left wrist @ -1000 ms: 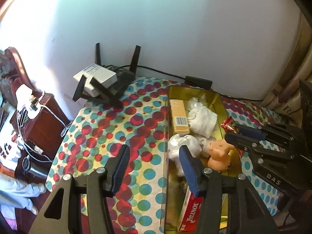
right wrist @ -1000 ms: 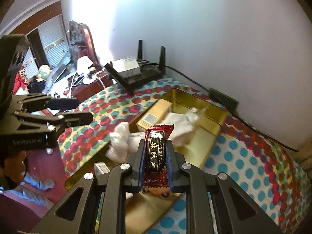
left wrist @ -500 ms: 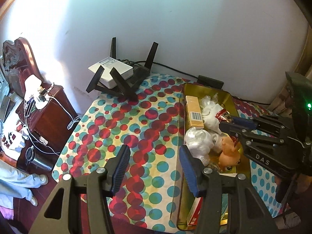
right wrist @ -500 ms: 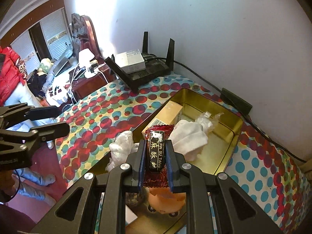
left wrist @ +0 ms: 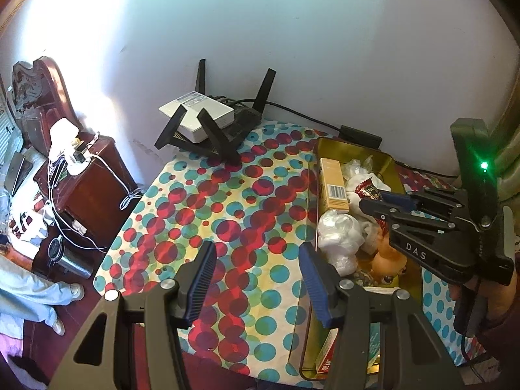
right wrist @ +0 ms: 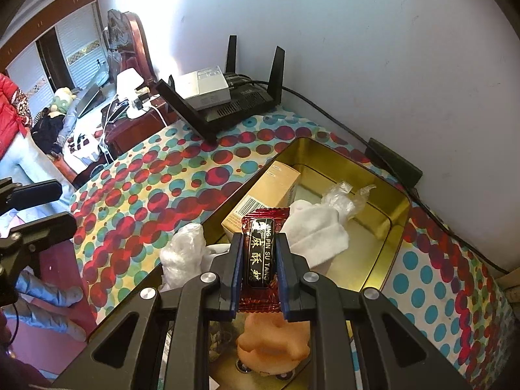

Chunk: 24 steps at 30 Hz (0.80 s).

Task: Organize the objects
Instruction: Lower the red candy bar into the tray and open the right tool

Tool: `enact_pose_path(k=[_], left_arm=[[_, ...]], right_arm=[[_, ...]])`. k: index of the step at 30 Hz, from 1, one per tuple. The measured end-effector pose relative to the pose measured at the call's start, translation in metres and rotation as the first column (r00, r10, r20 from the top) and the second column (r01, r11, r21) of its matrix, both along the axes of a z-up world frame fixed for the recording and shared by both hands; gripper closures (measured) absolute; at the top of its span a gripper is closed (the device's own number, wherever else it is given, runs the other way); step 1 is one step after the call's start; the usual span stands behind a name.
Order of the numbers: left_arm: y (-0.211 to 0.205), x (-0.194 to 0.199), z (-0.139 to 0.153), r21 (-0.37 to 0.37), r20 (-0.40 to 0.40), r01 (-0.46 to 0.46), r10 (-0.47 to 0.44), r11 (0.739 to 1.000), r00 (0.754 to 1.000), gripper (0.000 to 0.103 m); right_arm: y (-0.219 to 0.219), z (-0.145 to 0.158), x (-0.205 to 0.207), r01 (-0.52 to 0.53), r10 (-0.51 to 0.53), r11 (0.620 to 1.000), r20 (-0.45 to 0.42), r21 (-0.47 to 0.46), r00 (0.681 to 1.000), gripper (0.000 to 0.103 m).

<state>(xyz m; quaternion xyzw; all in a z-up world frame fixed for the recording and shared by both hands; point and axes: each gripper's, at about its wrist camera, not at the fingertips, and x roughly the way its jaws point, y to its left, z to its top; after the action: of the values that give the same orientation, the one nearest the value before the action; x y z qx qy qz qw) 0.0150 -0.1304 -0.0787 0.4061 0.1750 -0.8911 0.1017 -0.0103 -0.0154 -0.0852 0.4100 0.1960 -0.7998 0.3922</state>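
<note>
Left wrist view: the left claw (left wrist: 256, 279) hangs above the dotted tabletop (left wrist: 227, 214), spread wide and grasping nothing, just left of the gold tin (left wrist: 354, 149). The right claw (left wrist: 370, 200) reaches over the tin from the right, with a red candy (left wrist: 365, 190) at its tip. The tin carries a box (left wrist: 333, 183), white bags (left wrist: 341, 234) and an orange toy (left wrist: 390, 260). A router (left wrist: 217, 123) stands at the wall, well apart. Right wrist view: the right claw (right wrist: 259, 260) is clenched on the candy (right wrist: 261, 253), pads gripping the wrapper's two long sides; the candy sits above the tin (right wrist: 398, 224), over the toy (right wrist: 273, 344) and between a bag (right wrist: 185, 256) and a white cloth (right wrist: 318, 230). Judged step: deposit the candy in the tin. Procedure: lower the claw toward the bare floor at the tin's far end, keep it level, and release only once the candy is low, so it does not bounce off the toy or slide out. Keep the left claw clear.
</note>
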Motion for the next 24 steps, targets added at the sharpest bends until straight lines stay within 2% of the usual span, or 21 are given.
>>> enact_pose_path(k=[18,24], left_arm=[[-0.006,0.010,-0.001,0.004,0.009,-0.059,0.059,0.998,0.998,0.049],[-0.002,0.006,0.003,-0.001,-0.005,-0.057,0.057,0.998,0.998,0.049]], right_arm=[[-0.005,-0.015,-0.013,0.042,-0.042,0.997,0.005,0.063,0.999,0.084],[-0.003,-0.014,-0.015,0.046,-0.047,0.998,0.018,0.047,0.999,0.081]])
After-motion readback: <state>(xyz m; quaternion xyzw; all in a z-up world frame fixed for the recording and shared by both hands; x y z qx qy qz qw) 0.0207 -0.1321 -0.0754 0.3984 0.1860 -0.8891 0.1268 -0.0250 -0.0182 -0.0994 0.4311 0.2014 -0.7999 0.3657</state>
